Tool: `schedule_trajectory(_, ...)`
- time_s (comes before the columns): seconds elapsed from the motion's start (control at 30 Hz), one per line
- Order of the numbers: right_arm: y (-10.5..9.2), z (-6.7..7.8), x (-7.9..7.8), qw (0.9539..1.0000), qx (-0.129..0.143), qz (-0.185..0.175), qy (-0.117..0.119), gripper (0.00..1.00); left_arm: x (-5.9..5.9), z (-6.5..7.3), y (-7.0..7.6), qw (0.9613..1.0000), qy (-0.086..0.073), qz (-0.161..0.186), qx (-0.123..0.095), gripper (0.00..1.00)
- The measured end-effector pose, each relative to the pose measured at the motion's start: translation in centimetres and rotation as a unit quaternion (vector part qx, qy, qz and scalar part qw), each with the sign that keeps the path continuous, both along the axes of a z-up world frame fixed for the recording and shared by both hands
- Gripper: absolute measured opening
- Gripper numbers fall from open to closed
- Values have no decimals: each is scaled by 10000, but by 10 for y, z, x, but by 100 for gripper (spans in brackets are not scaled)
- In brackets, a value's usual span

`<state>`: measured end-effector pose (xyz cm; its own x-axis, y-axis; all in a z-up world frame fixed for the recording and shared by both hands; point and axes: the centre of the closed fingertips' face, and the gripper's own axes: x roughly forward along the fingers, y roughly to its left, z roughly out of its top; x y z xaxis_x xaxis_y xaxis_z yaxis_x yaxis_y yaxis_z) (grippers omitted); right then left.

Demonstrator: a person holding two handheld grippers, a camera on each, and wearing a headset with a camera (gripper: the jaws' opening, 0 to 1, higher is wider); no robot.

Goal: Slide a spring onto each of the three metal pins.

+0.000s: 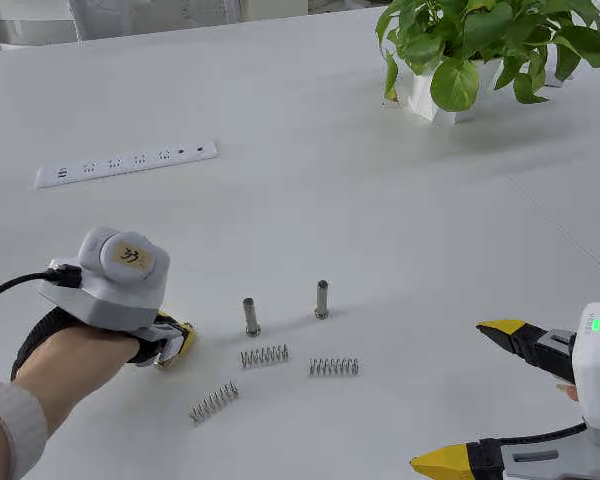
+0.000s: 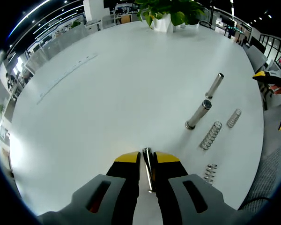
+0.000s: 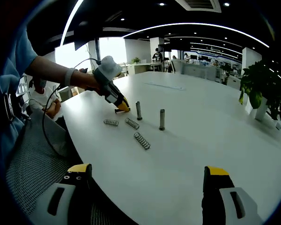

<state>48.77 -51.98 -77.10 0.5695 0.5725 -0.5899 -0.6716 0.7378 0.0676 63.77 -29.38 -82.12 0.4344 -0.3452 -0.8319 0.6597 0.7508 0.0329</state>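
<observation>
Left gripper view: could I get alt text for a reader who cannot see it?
The left gripper is shut on a thin metal pin over a white table. To the right, two more pins stand upright, three springs lying beside them.

A white power strip [image 1: 126, 162] lies on the white table [image 1: 380, 200], well apart from a potted plant [image 1: 477, 45]

Left gripper clamped, right gripper spread wide.

The left gripper [image 1: 178, 345] [image 2: 147, 154] pointed down and to the right, its yellow-tipped jaws closed on a thin metal pin [image 2: 149, 171]. The left hand [image 1: 75, 358] gripped it from behind, the forearm reaching in from the lower left with a white cuff [image 1: 12, 425] at the wrist. The right gripper [image 1: 470, 395] [image 3: 148, 169] hung at the lower right, its jaws far apart and holding nothing.
</observation>
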Motion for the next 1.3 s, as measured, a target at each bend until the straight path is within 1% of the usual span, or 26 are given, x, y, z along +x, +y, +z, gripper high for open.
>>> schedule_trajectory(0.1, 0, 1, 1, 10000, 7, -4, -10, 99, -1, 0, -1, 10000, 38, -32, 84, 6)
schedule_trajectory(0.27, -1, 1, 2, 10000, -4, -8, -30, 98, -2, 0, 0, 9998, 71, -13, 163, 6)
schedule_trajectory(0.4, 0, 2, 3, 10000, -4, -14, -54, 98, -3, 0, 0, 9998, 98, 17, 150, 5)
schedule_trajectory(0.47, 0, 1, 3, 10000, -13, -10, -54, 97, -3, 1, 0, 9998, 83, 27, 154, 5)
schedule_trajectory(0.53, -1, 1, 3, 10000, -14, -13, -59, 97, -4, 1, -1, 9998, 23, -3, 180, 5)
schedule_trajectory(0.77, -1, 1, 3, 10000, -10, -17, -67, 97, -5, 1, 0, 9999, -59, 121, 16, 4)
schedule_trajectory(0.9, -2, 1, 3, 10000, -23, -17, -59, 97, -8, 1, -2, 9999, -51, 85, -60, 4)
schedule_trajectory(1.17, -1, -2, 2, 10000, -53, 20, -13, 98, -9, 12, -3, 9994, -159, 93, -276, 4)
schedule_trajectory(1.3, 1, 0, 3, 10000, -26, 37, -30, 98, -8, 18, -2, 9990, -218, 105, -364, 4)
